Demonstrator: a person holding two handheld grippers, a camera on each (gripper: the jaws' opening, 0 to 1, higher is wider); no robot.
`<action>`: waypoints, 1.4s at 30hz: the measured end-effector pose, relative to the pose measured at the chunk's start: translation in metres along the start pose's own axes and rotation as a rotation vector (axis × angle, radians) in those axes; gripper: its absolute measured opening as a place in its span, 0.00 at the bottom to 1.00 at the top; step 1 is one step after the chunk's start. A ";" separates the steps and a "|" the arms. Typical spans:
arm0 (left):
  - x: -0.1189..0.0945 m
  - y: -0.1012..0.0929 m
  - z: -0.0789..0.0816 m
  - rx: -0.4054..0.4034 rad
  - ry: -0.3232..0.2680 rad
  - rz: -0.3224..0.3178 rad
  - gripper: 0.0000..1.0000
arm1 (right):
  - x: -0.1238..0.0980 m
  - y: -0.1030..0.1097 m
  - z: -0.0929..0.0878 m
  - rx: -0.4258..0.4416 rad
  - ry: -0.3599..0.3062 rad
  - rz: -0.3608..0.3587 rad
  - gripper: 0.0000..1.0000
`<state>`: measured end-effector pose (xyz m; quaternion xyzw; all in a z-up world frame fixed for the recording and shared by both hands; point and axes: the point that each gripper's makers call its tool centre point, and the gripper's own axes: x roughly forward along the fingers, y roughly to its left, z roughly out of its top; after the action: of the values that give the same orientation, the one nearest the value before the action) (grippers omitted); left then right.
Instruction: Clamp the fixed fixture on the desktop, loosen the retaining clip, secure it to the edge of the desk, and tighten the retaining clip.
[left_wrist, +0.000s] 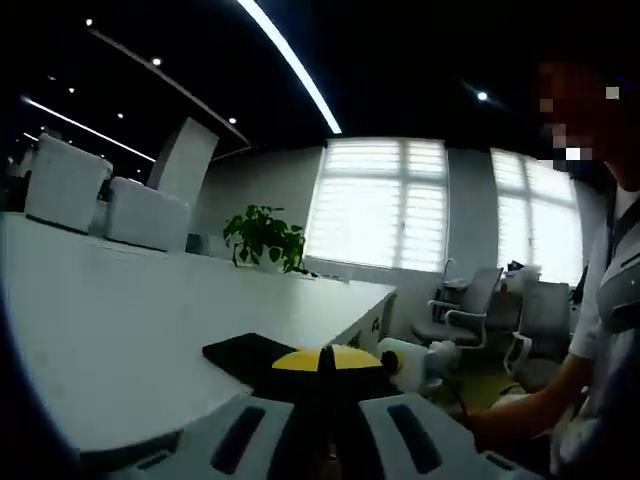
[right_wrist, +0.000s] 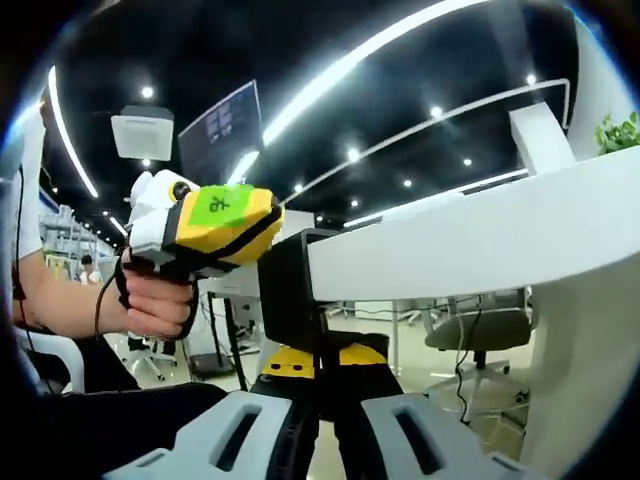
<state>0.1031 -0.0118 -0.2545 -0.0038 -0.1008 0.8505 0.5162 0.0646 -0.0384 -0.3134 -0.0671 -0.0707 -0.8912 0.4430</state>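
At the bench edge, the black-and-yellow clamp fixture sits hooked over the white bench: left gripper view shows its black top plate lying on the surface w/ the yellow part just behind. The right gripper view looks from below the top; there the fixture's black body wraps the bench lip and a yellow part sits under it.

Left hand-held gripper: jaws close together at the fixture's yellow part, seemingly pinching it, but contact is hidden, so can't tell if it's really clamped. Right hand-held gripper: jaws near-closed around a thin dark stem below the yellow part, prob. the retaining clip/screw; again grip not confirmable. The other hand-held gripper, yellow/green body, shows held in a person's hand above and beside the fixture.

Judgement: fixture looks already placed on the edge, tightening step prob. in hand.

Risks:
- If the right jaws slip off the thin stem while turning, clip stays loose and the fixture could drop off the edge.
- If the left side lets go before the clip bites, the fixture may tilt or slide along the smooth bench top.
- Over-twisting at an angle could skew the clamp on the lip.

Containers: two white box-like things at the far end of the bench; contents not visible. Potted green plant stands further back.
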 end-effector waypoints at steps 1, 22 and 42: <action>0.000 -0.004 -0.005 0.010 0.013 -0.021 0.01 | 0.000 0.000 0.000 0.005 -0.002 0.002 0.02; -0.001 0.009 -0.013 0.044 -0.011 -0.003 0.01 | -0.008 -0.011 -0.009 0.023 0.004 -0.054 0.17; 0.009 -0.002 -0.010 0.098 -0.046 -0.056 0.01 | -0.015 -0.008 -0.028 -0.050 0.011 -0.153 0.21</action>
<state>0.1013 -0.0010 -0.2631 0.0437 -0.0709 0.8395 0.5369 0.0658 -0.0276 -0.3438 -0.0677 -0.0508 -0.9243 0.3722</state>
